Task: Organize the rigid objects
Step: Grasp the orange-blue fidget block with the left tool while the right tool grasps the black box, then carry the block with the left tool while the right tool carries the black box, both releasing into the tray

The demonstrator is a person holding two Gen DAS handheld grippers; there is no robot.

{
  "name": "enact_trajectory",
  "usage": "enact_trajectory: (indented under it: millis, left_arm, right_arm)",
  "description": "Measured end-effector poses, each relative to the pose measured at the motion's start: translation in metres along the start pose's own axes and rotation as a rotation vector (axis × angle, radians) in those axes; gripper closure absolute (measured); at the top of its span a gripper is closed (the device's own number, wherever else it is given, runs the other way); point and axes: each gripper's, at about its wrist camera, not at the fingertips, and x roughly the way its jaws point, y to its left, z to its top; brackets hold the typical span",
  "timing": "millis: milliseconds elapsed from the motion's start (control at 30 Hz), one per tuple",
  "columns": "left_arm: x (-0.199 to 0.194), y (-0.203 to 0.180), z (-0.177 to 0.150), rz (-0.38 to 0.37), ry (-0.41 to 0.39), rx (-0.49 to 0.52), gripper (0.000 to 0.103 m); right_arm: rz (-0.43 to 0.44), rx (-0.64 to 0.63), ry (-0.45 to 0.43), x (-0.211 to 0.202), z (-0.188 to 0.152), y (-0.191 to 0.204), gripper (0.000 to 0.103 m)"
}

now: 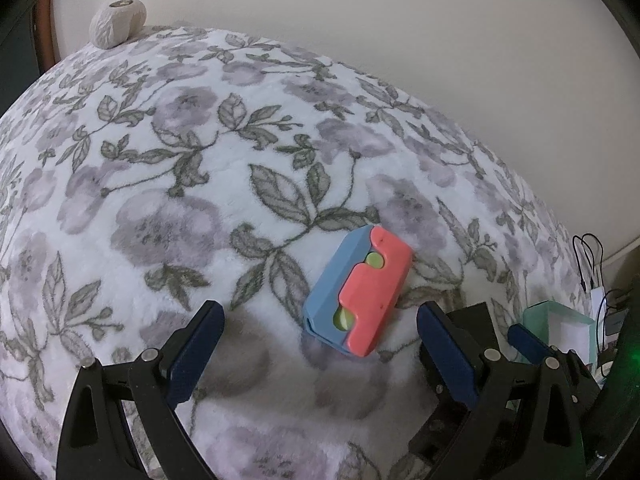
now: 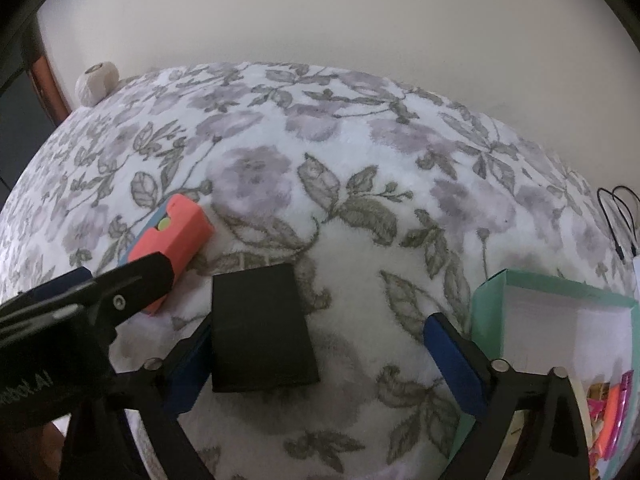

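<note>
On the floral blanket (image 1: 180, 184) lies a pink and blue block (image 1: 358, 294) with green dots. My left gripper (image 1: 320, 336) stands open just short of it, its blue pads apart on either side. In the right wrist view the same block (image 2: 176, 236) lies at the left, with the left gripper (image 2: 120, 280) over its near end. A flat black box (image 2: 260, 328) lies between the pads of my right gripper (image 2: 320, 360). Its left edge is at the left pad and the right pad stands well clear, so this gripper is open.
An open mint-green box (image 2: 488, 300), white inside, stands at the right, also seen as the mint box (image 1: 560, 316). Bright small items (image 2: 612, 412) lie at its near end. A pale round object (image 1: 116, 24) sits at the far left corner. Black cables (image 2: 616, 216) hang at the right.
</note>
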Motion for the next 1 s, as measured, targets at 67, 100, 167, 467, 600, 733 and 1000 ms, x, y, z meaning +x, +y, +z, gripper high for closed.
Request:
enact_trajectory:
  millis: [67, 100, 167, 467, 600, 733, 1000]
  left_arm:
    - [0.001, 0.0, 0.0, 0.002, -0.009, 0.002, 0.006]
    - [0.002, 0.0, 0.0, 0.001, -0.015, 0.001, 0.006]
    - [0.002, 0.0, 0.0, 0.001, -0.022, -0.002, 0.006]
    - [0.003, -0.01, 0.0, 0.019, -0.046, 0.055, 0.012]
    - [0.003, -0.013, -0.002, 0.05, -0.048, 0.082, 0.014]
    - [0.003, -0.012, -0.002, 0.06, -0.058, 0.073, 0.023]
    - [0.001, -0.014, -0.002, 0.044, -0.08, 0.097, 0.051]
  right_arm:
    - [0.003, 0.007, -0.003, -0.001, 0.0, -0.001, 0.014]
    - [0.004, 0.011, -0.003, -0.003, -0.001, -0.002, 0.016]
    - [-0.001, 0.019, -0.005, -0.004, -0.001, -0.003, 0.022]
    - [-0.013, 0.024, 0.001, -0.012, -0.006, -0.009, 0.059]
    - [-0.019, 0.01, -0.006, -0.013, -0.009, -0.007, 0.059]
    - [-0.012, 0.014, -0.011, -0.014, -0.011, -0.008, 0.059]
    - [-0.011, 0.01, -0.012, -0.015, -0.012, -0.009, 0.059]
